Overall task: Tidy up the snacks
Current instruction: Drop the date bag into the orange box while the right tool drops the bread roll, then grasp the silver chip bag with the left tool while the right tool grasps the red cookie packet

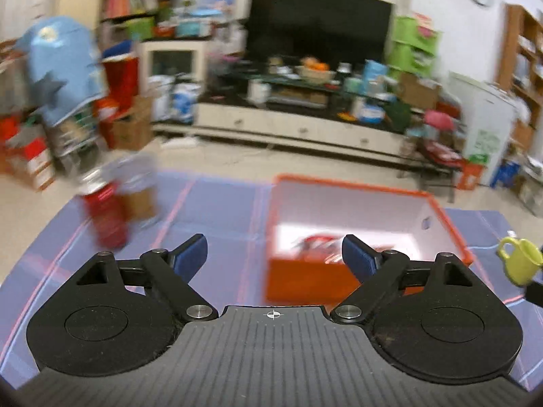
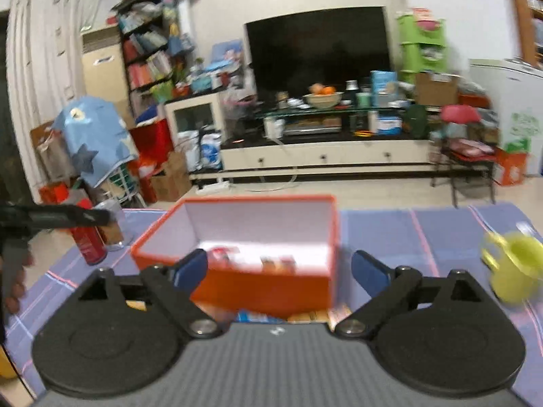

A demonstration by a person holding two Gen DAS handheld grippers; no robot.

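Note:
An orange box [image 1: 305, 281] with a white inside stands on the blue checked cloth [image 1: 220, 210]; blurred red-and-white snack packets [image 1: 315, 247] lie in it. My left gripper [image 1: 275, 251] is open, nothing between its blue pads, just short of the box's left front corner. In the right wrist view the orange box [image 2: 264, 288] is straight ahead with snack packets [image 2: 251, 257] inside. My right gripper [image 2: 280, 264] is open and empty in front of it. More snack packets [image 2: 305, 317] lie on the cloth below the box's front wall.
A red can [image 1: 107, 217] and a glass behind it stand left of the box. A yellow-green mug [image 2: 512, 271] sits at the right. A hand [image 2: 13, 271] holds the left gripper's black body [image 2: 51, 217] at the far left. TV stand and clutter lie beyond the table.

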